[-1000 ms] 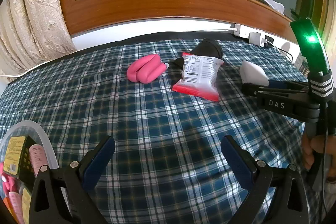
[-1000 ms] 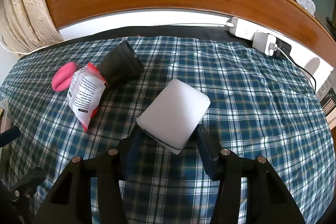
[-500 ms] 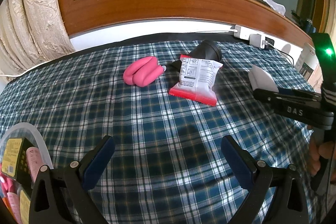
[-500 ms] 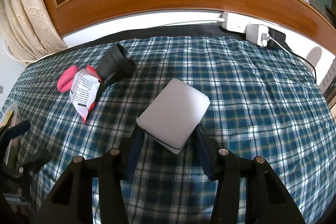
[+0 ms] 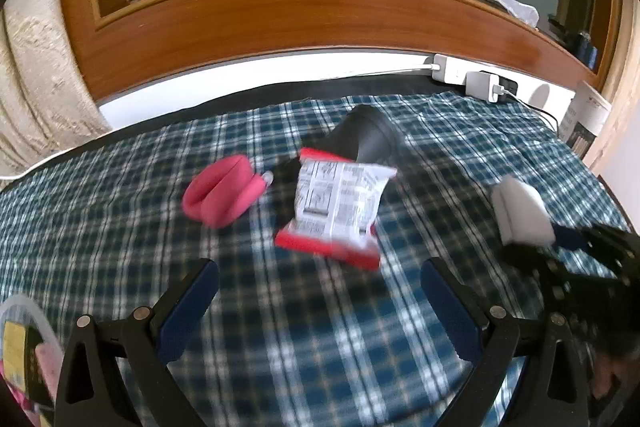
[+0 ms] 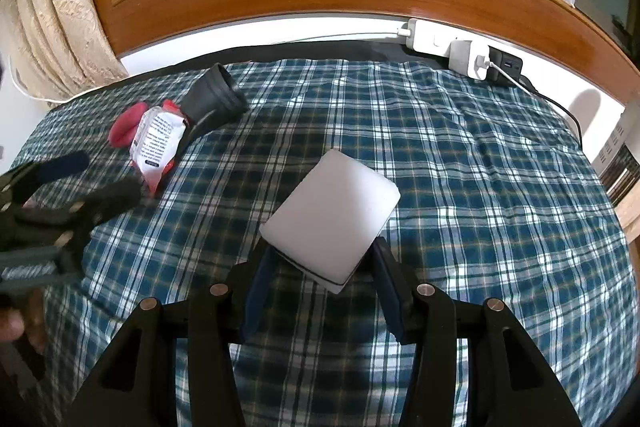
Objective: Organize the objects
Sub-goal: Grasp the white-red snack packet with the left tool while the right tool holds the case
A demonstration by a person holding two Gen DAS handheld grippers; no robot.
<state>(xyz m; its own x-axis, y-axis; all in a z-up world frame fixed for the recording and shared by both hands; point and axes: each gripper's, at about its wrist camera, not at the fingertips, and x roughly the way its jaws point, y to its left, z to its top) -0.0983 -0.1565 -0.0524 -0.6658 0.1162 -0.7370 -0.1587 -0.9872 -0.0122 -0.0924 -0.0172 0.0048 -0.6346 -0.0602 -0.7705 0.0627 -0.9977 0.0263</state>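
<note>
Right wrist view shows the blue-and-white plaid cloth (image 6: 460, 155) filling the frame, and at centre the right gripper (image 6: 320, 283) clamps a flat white rounded foam block (image 6: 332, 215) aloft. Left gripper (image 5: 320, 307), jaws wide and empty, faces the red-edged printed snack packet (image 5: 336, 207) mid-frame. To my eye the block is mid-carry; next it wants lowering into the clear plastic tub (image 5: 24, 311) at lower left.

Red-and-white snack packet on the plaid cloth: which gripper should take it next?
Left. The left gripper is open and empty, with the red-and-white snack packet just ahead between its fingers. The right gripper is shut on the white rectangular sponge block.
</note>
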